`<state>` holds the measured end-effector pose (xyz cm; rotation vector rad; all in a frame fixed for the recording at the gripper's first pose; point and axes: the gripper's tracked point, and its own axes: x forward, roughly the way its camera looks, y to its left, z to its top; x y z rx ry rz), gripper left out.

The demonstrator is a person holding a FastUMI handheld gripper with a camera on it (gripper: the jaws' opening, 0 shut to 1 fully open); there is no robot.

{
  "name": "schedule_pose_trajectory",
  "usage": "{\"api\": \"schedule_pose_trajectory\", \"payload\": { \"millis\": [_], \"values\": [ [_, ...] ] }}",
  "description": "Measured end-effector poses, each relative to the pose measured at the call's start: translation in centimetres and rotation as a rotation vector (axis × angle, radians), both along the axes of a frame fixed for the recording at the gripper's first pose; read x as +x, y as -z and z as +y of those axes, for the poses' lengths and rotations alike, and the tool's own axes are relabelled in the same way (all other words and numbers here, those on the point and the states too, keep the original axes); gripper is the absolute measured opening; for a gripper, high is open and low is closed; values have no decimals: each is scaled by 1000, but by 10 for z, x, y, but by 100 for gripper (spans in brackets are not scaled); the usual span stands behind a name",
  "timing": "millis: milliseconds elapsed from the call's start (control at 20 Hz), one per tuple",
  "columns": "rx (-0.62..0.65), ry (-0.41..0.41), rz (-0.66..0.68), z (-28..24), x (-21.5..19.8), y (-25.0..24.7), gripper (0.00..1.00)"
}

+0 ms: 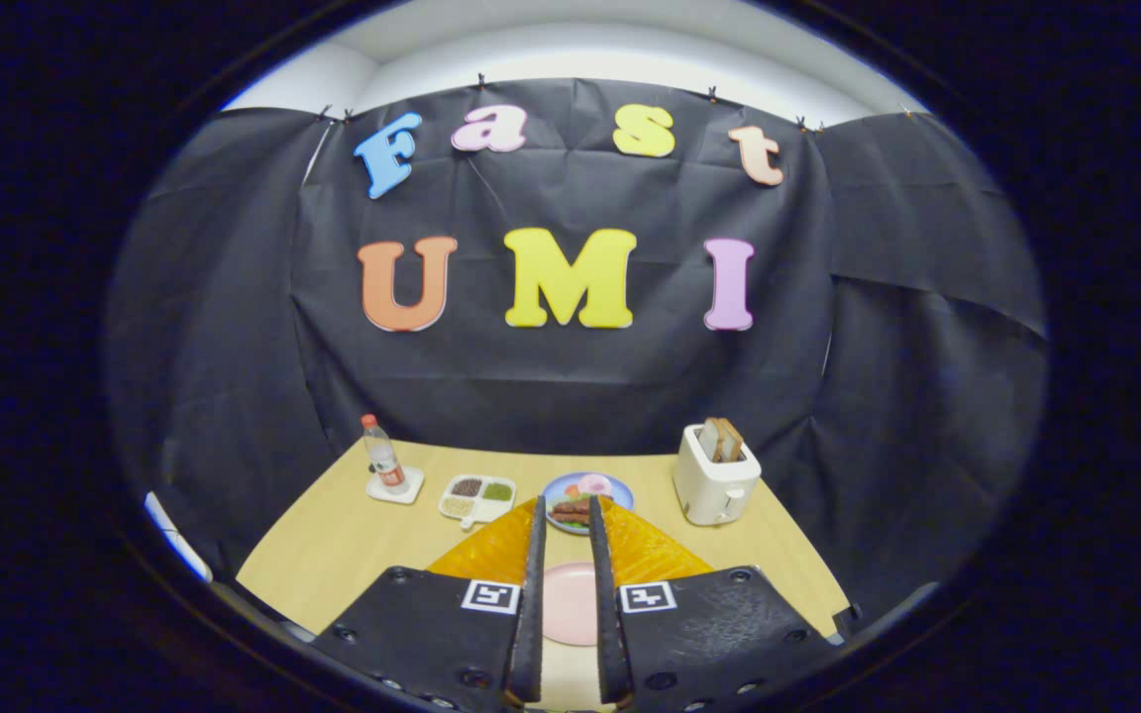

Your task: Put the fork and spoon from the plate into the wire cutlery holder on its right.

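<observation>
The pink plate (570, 602) lay on an orange mat (476, 555) on the desk (333, 545), showing between the fingers of the claw (569, 515); its visible part looked bare. The claw stood narrow, gripping nothing. Just beyond its tips a blue plate (618, 490) held food. Left of that sat a white divided tray (476, 495) of grains, then a bottle (384, 458). A toaster (714, 480) held bread.

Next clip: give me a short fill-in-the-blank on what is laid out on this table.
1. The toaster holds slices of ____.
2. The bottle stands on a white ____.
3. Between the gripper fingers lies a pink ____, on an orange mat.
4. The fingers stand apart, holding ____.

Missing: bread; coaster; plate; nothing
</observation>
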<state>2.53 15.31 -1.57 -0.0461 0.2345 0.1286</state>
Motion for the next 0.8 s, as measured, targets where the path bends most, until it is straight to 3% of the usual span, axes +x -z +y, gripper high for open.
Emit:
{"api": "schedule_pose_trajectory", "payload": {
  "millis": [200, 450, 650, 800],
  "values": [
    [20, -32, -143, 23, -21, -48, 28],
    [5, -19, -321, 30, -46, -95, 66],
    [-13, -31, -289, 38, -50, -83, 96],
    [-31, -14, -278, 35, -47, -77, 95]
  ]
}}
